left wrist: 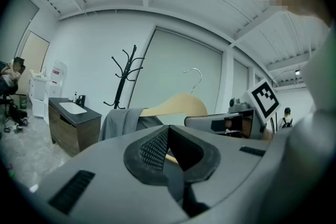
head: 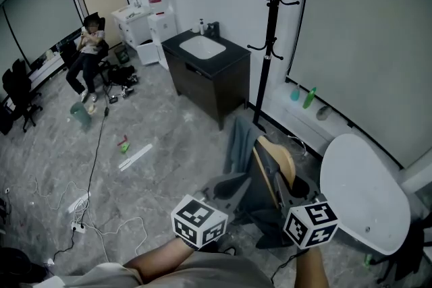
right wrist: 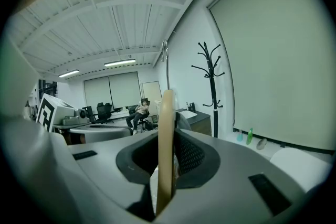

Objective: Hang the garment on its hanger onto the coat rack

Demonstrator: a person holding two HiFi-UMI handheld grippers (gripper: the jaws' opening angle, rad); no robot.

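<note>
Nearest, the right gripper (right wrist: 167, 157) was clamped on the wooden hanger (right wrist: 166, 113), which showed edge-on between its jaws. The left gripper (left wrist: 169, 153) was closed too, apparently on a sliver of the same wood. The grey garment (head: 236, 141) draped from the hanger's far end. Beyond it, straight ahead and well apart, stood the coat rack (head: 271, 30), its prongs above the hanger's hook (left wrist: 195, 77).

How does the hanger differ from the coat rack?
The hanger is pale wood; the coat rack is black. The hanger is clamped in the right gripper; the rack stands on the floor. The hanger carries a grey garment; the rack's hooks are bare. Both have curved hooks.
</note>
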